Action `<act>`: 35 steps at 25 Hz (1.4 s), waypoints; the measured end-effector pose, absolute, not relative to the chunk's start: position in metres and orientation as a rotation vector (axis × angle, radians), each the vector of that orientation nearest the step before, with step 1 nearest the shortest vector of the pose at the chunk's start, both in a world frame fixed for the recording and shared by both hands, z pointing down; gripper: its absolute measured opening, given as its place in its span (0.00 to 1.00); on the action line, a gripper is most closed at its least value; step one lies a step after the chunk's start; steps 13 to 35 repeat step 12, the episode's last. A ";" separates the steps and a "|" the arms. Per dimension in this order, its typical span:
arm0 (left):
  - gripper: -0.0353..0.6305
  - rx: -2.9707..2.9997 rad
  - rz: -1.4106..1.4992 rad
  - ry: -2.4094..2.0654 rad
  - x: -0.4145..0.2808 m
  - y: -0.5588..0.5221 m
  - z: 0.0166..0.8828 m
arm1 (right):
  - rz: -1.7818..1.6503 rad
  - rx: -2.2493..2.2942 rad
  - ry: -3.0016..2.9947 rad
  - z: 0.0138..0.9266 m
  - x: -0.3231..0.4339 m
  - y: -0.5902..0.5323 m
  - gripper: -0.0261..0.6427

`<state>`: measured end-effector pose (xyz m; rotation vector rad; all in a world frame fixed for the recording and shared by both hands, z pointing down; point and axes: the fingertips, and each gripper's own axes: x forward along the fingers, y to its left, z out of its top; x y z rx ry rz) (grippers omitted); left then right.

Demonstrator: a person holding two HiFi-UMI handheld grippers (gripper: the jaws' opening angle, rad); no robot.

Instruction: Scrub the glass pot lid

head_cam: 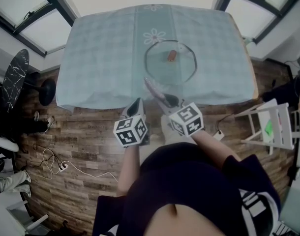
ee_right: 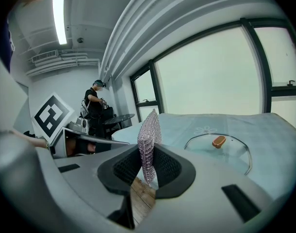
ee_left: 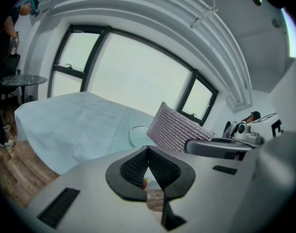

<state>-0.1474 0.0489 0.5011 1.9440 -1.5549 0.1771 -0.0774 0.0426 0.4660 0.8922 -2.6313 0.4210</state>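
Note:
The glass pot lid (head_cam: 157,73) lies flat on the blue-clothed table (head_cam: 101,58), its brown knob (head_cam: 171,56) pointing up. In the right gripper view the lid (ee_right: 235,154) sits ahead to the right. My right gripper (head_cam: 167,101) hovers at the table's near edge, just short of the lid, shut on a silvery scrub pad (head_cam: 153,87) that stands upright between its jaws (ee_right: 149,140). Beside it on the left, my left gripper (head_cam: 136,105) hangs over the floor short of the table edge. Its jaws (ee_left: 148,152) are shut on nothing, and the pad (ee_left: 179,127) shows to its right.
A white chair (head_cam: 274,127) stands at the table's right front corner. A black round side table (head_cam: 15,75) and cables (head_cam: 56,163) lie on the wooden floor to the left. A person (ee_right: 95,103) stands far back by the windows.

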 end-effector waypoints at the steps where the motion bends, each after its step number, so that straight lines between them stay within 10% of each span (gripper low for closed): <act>1: 0.05 1.947 0.177 -1.553 -0.147 0.049 0.501 | 0.426 0.897 -2.631 0.466 -0.077 0.043 0.15; 35: 0.05 1.943 0.165 -1.555 -0.154 0.046 0.498 | 0.461 0.928 -2.633 0.462 -0.080 0.035 0.15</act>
